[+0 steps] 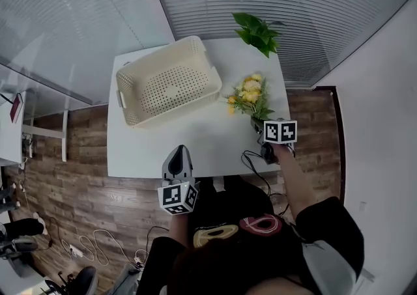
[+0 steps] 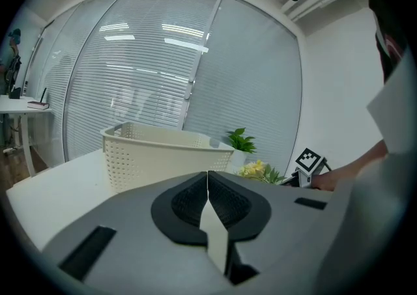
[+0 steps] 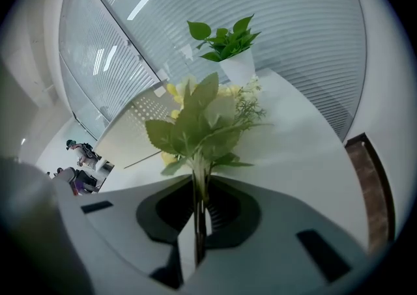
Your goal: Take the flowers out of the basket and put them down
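A bunch of yellow flowers (image 1: 248, 95) with green leaves lies over the white table (image 1: 195, 140), just right of the cream perforated basket (image 1: 167, 80). My right gripper (image 1: 258, 126) is shut on its stems; in the right gripper view the flowers (image 3: 199, 121) stick up from between the closed jaws. The basket looks empty in the head view. My left gripper (image 1: 180, 155) hovers at the table's near edge, shut with nothing in it. In the left gripper view the basket (image 2: 163, 154) and the flowers (image 2: 257, 170) show beyond the jaws.
A small potted green plant (image 1: 258, 32) stands at the table's far right corner, also the potted plant (image 3: 228, 49) behind the flowers. A black cable (image 1: 251, 160) hangs at the near right edge. Glass walls with blinds lie behind; wooden floor surrounds the table.
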Action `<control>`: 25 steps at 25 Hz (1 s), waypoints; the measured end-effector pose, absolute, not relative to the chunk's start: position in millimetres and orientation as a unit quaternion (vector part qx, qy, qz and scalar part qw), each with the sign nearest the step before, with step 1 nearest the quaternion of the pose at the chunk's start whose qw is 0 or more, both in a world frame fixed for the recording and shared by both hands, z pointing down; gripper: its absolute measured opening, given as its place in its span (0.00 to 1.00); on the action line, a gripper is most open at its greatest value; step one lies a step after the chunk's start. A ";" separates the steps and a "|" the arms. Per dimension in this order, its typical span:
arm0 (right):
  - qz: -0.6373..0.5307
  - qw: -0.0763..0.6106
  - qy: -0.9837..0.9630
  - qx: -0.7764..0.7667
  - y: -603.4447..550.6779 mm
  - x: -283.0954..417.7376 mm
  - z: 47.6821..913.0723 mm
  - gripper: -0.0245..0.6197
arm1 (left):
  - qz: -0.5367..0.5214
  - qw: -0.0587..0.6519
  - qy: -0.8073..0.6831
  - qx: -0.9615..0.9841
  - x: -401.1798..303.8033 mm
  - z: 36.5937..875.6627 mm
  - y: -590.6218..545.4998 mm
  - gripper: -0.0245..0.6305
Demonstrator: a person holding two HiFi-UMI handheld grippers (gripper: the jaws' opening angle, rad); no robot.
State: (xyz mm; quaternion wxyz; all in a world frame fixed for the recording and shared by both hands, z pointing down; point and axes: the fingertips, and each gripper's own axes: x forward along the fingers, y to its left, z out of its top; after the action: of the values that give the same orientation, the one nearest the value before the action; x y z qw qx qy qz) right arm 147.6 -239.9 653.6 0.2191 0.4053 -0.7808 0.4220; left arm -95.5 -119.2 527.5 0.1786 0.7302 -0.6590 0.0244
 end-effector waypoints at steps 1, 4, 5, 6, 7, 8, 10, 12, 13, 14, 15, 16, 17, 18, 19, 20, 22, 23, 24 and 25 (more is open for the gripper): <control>0.424 0.219 -0.780 0.404 -239.7 147.7 653.6 0.09 | 0.025 0.178 -0.659 0.731 -95.9 527.4 -119.7 0.07; 0.427 0.223 -0.776 0.407 -238.5 149.6 655.6 0.10 | 0.026 0.177 -0.657 0.733 -96.8 525.9 -121.8 0.07; 0.428 0.227 -0.773 0.409 -237.8 150.9 656.9 0.11 | 0.026 0.177 -0.656 0.733 -97.3 525.5 -122.8 0.07; 0.429 0.233 -0.771 0.410 -236.9 151.7 658.2 0.13 | 0.026 0.176 -0.656 0.733 -97.9 525.1 -123.8 0.07; 0.428 0.239 -0.769 0.410 -235.9 152.2 659.3 0.14 | 0.026 0.176 -0.656 0.734 -98.3 524.7 -124.9 0.07; 0.426 0.244 -0.769 0.410 -235.0 152.9 659.9 0.15 | 0.025 0.175 -0.656 0.734 -98.3 524.4 -125.8 0.07; 0.420 0.250 -0.768 0.414 -233.7 155.3 659.4 0.18 | 0.025 0.175 -0.654 0.735 -97.7 523.9 -127.0 0.07; 0.415 0.249 -0.768 0.419 -233.8 157.1 657.9 0.22 | 0.025 0.175 -0.652 0.737 -96.9 524.0 -128.4 0.07; 0.414 0.248 -0.769 0.420 -234.2 157.6 657.1 0.26 | 0.025 0.176 -0.651 0.738 -96.2 524.2 -129.6 0.07; 0.413 0.246 -0.769 0.420 -234.8 157.9 656.3 0.31 | 0.025 0.176 -0.649 0.739 -95.4 524.2 -131.0 0.07; 0.412 0.244 -0.771 0.421 -235.4 157.9 655.3 0.34 | 0.025 0.176 -0.648 0.741 -94.5 523.9 -132.6 0.07; 0.409 0.242 -0.772 0.421 -235.8 157.9 654.3 0.38 | 0.024 0.176 -0.646 0.742 -93.6 523.5 -134.1 0.07; 0.407 0.241 -0.774 0.422 -236.0 157.8 653.3 0.40 | 0.023 0.175 -0.645 0.744 -92.8 523.0 -135.6 0.07; 0.405 0.239 -0.775 0.422 -235.9 157.5 652.4 0.43 | 0.022 0.175 -0.643 0.745 -92.1 522.7 -136.8 0.07; 0.403 0.238 -0.776 0.423 -235.7 157.4 651.7 0.45 | 0.022 0.175 -0.642 0.746 -91.6 522.5 -137.9 0.07; 0.401 0.238 -0.776 0.425 -235.5 157.9 651.2 0.47 | 0.022 0.175 -0.641 0.747 -91.0 522.4 -138.5 0.07; 0.389 0.240 -0.772 0.441 -236.8 162.2 649.3 0.52 | 0.021 0.175 -0.639 0.748 -90.1 522.4 -139.5 0.07; 0.378 0.241 -0.772 0.451 -238.6 164.8 646.5 0.53 | 0.021 0.174 -0.639 0.749 -89.8 522.4 -140.2 0.07; 0.367 0.242 -0.772 0.460 -240.2 166.7 642.5 0.55 | 0.020 0.174 -0.639 0.749 -89.7 522.3 -141.0 0.07; 0.359 0.241 -0.772 0.466 -240.8 168.0 638.2 0.57 | 0.019 0.173 -0.639 0.750 -89.6 522.2 -141.6 0.07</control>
State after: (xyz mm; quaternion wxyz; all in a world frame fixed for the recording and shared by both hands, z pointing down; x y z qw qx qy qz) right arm 168.0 -240.8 638.2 0.2410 0.4660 -0.7720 0.3589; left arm -89.6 -141.6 522.2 0.1734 0.7496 -0.6385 0.0188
